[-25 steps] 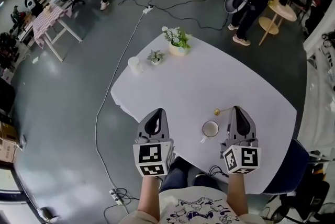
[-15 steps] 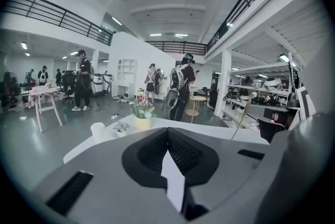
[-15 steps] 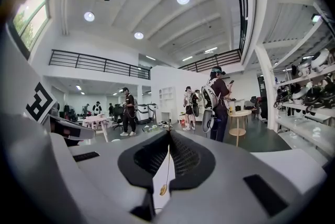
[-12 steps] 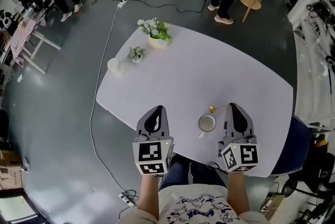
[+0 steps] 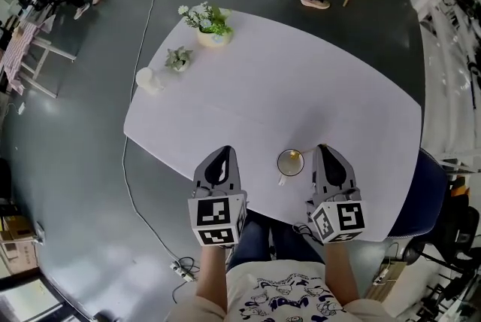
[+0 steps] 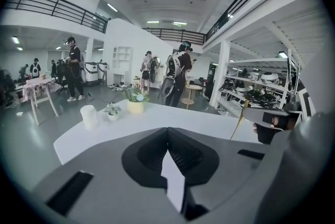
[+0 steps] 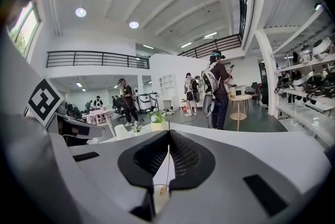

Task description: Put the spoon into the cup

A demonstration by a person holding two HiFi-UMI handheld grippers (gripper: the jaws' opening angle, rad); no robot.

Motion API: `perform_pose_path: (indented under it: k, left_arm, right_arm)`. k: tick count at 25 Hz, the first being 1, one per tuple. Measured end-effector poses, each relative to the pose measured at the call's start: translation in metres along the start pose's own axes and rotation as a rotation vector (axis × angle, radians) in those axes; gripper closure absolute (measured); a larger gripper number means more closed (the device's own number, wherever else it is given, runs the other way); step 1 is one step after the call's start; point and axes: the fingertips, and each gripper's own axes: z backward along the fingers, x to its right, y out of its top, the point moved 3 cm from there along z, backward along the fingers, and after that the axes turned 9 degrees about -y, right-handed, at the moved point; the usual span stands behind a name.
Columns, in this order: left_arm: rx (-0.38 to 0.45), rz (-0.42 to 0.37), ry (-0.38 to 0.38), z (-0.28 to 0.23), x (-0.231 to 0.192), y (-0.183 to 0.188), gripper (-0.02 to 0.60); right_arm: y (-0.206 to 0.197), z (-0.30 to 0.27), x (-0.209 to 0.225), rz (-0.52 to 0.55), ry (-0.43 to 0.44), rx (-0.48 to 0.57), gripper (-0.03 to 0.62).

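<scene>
right gripper (image 7: 168,134) fingers clamped on thin spoon (image 7: 163,189); left gripper (image 6: 167,131) fingers together, empty. risk: spoon pivots, clips cup (image 5: 280,165) rim, tips it.

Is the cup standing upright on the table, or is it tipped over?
Upright. In the head view the cup sits on the white table with its round mouth facing up.

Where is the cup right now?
In the head view, the cup sits near the front edge of the white table, close to the person. It is between the left tool and the right tool, nearer the right one.
</scene>
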Motion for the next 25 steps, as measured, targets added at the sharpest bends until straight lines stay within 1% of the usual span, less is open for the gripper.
perform_pose_path:
  k: [5, 8, 17, 22, 25]
  left_arm:
    - [-0.034, 0.022, -0.003, -0.011, 0.005, -0.018, 0.568]
    - [-0.045, 0.033, 0.002, -0.017, 0.005, -0.026, 0.568]
    - [-0.080, 0.065, 0.026, -0.022, 0.001, -0.050, 0.568]
    - [-0.100, 0.070, 0.032, -0.021, 0.001, -0.060, 0.568]
    - [-0.101, 0.076, 0.041, -0.020, -0.001, -0.061, 0.568]
  right_arm:
    - [-0.033, -0.008, 0.006, -0.031, 0.017, -0.074, 0.572]
    - [-0.051, -0.016, 0.008, -0.028, 0.024, -0.110, 0.572]
    - [-0.086, -0.031, 0.004, -0.047, 0.065, -0.158, 0.572]
    - [-0.101, -0.034, 0.010, -0.088, 0.040, -0.185, 0.572]
    - [-0.104, -0.034, 0.016, -0.084, 0.018, -0.197, 0.569]
